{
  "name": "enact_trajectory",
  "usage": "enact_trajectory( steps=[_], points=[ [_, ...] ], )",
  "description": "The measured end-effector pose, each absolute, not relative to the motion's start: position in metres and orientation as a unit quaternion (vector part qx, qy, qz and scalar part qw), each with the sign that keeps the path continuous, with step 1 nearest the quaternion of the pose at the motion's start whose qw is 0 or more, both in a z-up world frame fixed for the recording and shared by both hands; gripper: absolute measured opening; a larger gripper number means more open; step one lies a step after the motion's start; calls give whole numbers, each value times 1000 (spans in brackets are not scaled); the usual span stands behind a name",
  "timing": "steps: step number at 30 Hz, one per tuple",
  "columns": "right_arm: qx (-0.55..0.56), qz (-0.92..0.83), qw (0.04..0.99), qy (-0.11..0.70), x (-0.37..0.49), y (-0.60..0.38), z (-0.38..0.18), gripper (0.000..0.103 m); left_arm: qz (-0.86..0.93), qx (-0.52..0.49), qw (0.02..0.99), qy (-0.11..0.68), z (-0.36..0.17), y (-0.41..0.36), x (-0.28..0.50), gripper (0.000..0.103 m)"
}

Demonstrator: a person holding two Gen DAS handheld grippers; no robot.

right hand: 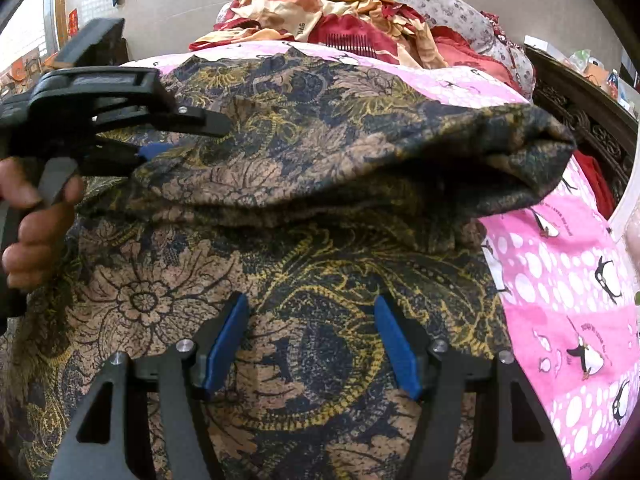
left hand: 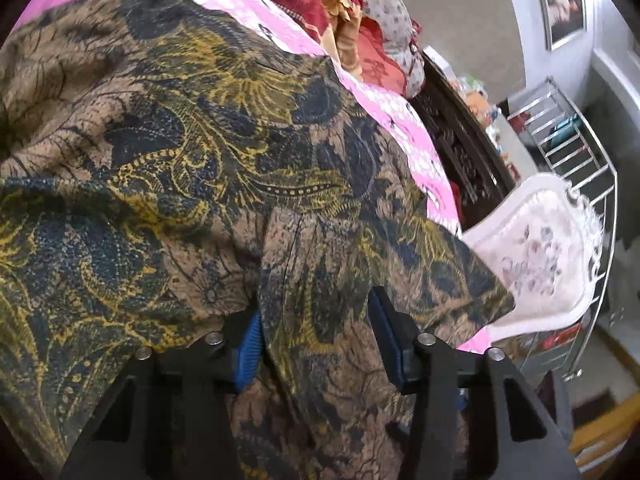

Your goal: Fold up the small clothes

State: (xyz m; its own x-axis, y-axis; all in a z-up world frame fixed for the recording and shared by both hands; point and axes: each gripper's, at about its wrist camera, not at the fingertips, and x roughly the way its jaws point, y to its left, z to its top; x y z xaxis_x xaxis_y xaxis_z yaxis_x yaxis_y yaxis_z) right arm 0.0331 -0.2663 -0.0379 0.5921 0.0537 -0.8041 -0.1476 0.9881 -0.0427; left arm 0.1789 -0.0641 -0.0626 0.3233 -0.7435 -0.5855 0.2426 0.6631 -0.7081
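A brown cloth [right hand: 280, 248] with dark blue and yellow flower shapes lies on a bed with a pink penguin sheet [right hand: 560, 280]. The cloth is wrinkly, not flat. One part of it is folded over on top of the rest, making a thick puffy roll [right hand: 460, 152] that runs across to the right and ends in a dark, open fold.

The right gripper [right hand: 312, 340] hangs over the cloth with its jaws wide apart. Nothing is between its blue pads [right hand: 226, 344].

The left gripper [left hand: 316, 344] also has its jaws apart, and a flap of the cloth [left hand: 320, 300] lies between the blue pads [left hand: 250, 350]. From the right camera, the left gripper [right hand: 192, 136] pokes in from the side at the edge of the folded part, and the person's hand [right hand: 36, 220] holds its handle. I cannot tell if it is pinching the cloth.

Behind the cloth is a pile of red and cream bedding [right hand: 340, 12]. A white padded chair back [left hand: 540, 248] stands beside the bed.
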Motion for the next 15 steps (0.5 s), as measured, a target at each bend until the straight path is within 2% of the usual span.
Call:
enact_trajectory(
  steps=[1,2,3,9,15],
  points=[
    [-54,56,891,448,33,-266,-38,69,-320,-257,773,484,-61,-64,176,28],
    [-55,55,891,448,34,-266,-38,69,-319,-252,775,484,-61,-65,174,18],
    [-56,55,891,448,33,-266,-38,69,-316,-249,775,487,-60,-65,171,0],
    [-59,52,891,448,34,-264,-39,69,-296,-209,809,463,-38,-66,151,0],
    [-60,52,891,447,34,-264,-39,69,-319,-191,847,381,39,-45,126,0]
  ],
)
